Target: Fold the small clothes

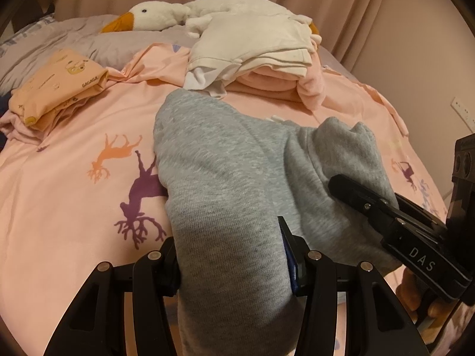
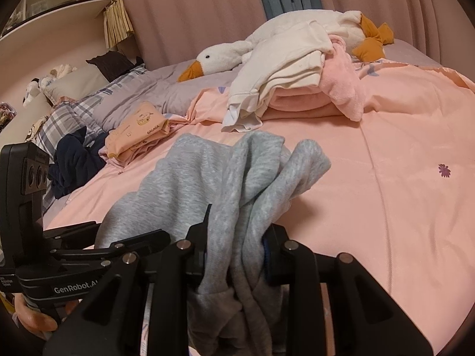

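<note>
My left tool (image 1: 234, 255) and right tool (image 2: 234, 255) each clamp bunched grey garment (image 1: 225, 160) over bed (image 1: 59, 207); risk: right bunch thick, could slip, fold skews

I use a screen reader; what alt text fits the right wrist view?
The right gripper clamps a bunched grey garment over a pink bedspread. Behind lie folded clothes and a plush goose.
</note>
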